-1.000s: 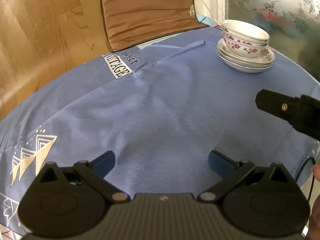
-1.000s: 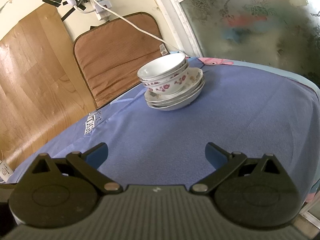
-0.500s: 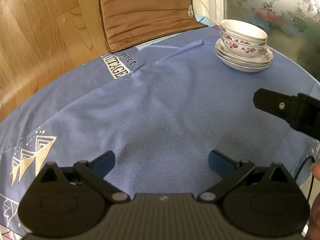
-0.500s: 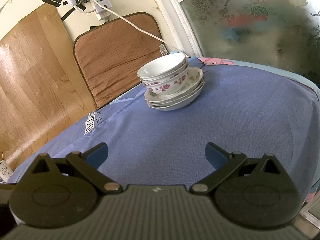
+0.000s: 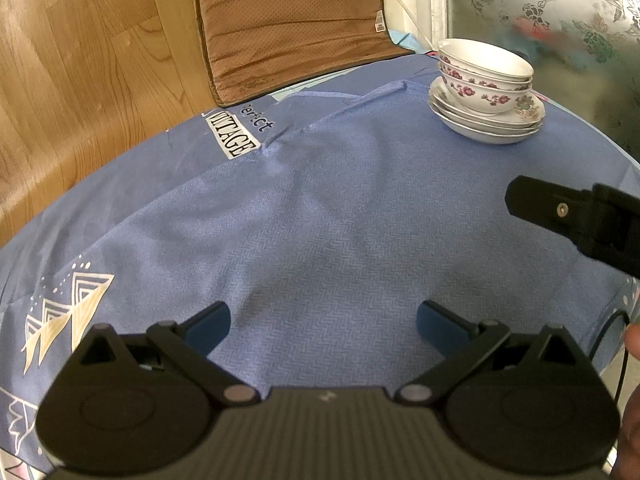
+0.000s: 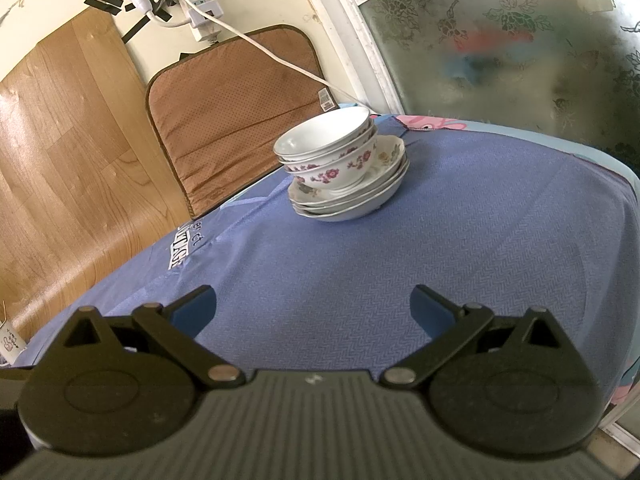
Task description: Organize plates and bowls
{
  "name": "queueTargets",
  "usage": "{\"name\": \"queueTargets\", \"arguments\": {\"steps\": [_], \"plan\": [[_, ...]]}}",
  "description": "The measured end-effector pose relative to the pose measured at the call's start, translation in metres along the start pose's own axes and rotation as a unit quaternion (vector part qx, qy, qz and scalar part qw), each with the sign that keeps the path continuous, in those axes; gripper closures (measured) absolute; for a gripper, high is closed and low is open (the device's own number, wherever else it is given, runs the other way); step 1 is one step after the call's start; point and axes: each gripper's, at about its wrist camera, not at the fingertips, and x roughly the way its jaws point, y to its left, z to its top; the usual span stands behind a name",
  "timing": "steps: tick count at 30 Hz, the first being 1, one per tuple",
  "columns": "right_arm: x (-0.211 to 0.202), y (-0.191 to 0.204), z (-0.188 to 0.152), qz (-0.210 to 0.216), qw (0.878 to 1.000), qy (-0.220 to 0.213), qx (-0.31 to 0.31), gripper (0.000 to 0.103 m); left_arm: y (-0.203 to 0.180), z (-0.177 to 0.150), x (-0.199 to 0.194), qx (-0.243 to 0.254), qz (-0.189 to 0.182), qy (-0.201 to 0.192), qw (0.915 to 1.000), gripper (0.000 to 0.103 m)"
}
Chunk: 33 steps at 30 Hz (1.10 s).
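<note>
Blue herringbone-weave cloth [image 5: 320, 208] covers a rounded table, printed with a white "VINTAGE" label [image 5: 233, 139] towards the far left and white-and-gold triangle motifs [image 5: 64, 312] at the near left edge. Behind the table a brown padded cushion [image 6: 236, 112] leans against a wall clad partly in wood-grain panelling [image 6: 72, 140]; a white power strip [image 6: 200, 12] hangs above it, and its white cable [image 6: 280, 60] runs down across the cushion. To the right stands a frosted glass pane with a floral pattern [image 6: 520, 40].

At the far right part of the cloth sits one pile of crockery: several shallow white plates with faded flower rims [image 6: 352, 196] [image 5: 486, 122], and nested on top of them white bowls with purple-red floral bands [image 6: 332, 152] [image 5: 484, 76], the uppermost showing a plain white inside. The bowls sit slightly left of the plates' centre in the right wrist view.

Both tools are well apart from the pile and hover over bare cloth. The left gripper [image 5: 323, 324] has its blue-padded fingers spread wide with nothing between them. The right gripper [image 6: 313, 308] is likewise spread and empty; from the left wrist view its black body shows at the right edge, beside a sliver of a hand [image 5: 632, 400].
</note>
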Motion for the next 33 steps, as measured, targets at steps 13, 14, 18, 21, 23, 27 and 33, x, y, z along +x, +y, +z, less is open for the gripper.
{"name": "queueTargets", "arguments": {"steps": [13, 14, 18, 21, 23, 27, 33], "plan": [[0.0002, -0.0003, 0.0003, 0.001, 1.000, 0.001, 0.000, 0.000, -0.0013, 0.0003, -0.0001, 0.001, 0.001, 0.000, 1.0000, 0.000], [0.0000, 0.0000, 0.0002, 0.000, 1.000, 0.000, -0.001, 0.000, -0.0022, 0.0005, -0.0003, 0.001, 0.001, 0.000, 1.0000, 0.000], [-0.0005, -0.0001, 0.0006, 0.000, 1.000, -0.002, 0.000, 0.000, -0.0020, 0.0006, -0.0004, 0.002, 0.001, 0.000, 1.0000, 0.000], [-0.0010, -0.0005, 0.0013, -0.001, 1.000, -0.004, 0.000, 0.000, -0.0024, 0.0008, -0.0001, 0.002, 0.002, -0.001, 1.0000, 0.000], [-0.0014, -0.0001, 0.0014, -0.002, 1.000, -0.006, 0.000, 0.000, -0.0020, 0.0010, -0.0001, 0.002, 0.002, -0.001, 1.0000, 0.000], [-0.0025, 0.0011, 0.0016, -0.003, 1.000, -0.011, -0.002, 0.000, -0.0007, 0.0012, 0.0002, 0.000, 0.005, -0.002, 1.0000, 0.000], [-0.0043, 0.0030, 0.0006, -0.005, 1.000, -0.018, -0.005, 0.000, 0.0011, 0.0022, 0.0003, -0.003, 0.009, -0.004, 0.9999, 0.000]]}}
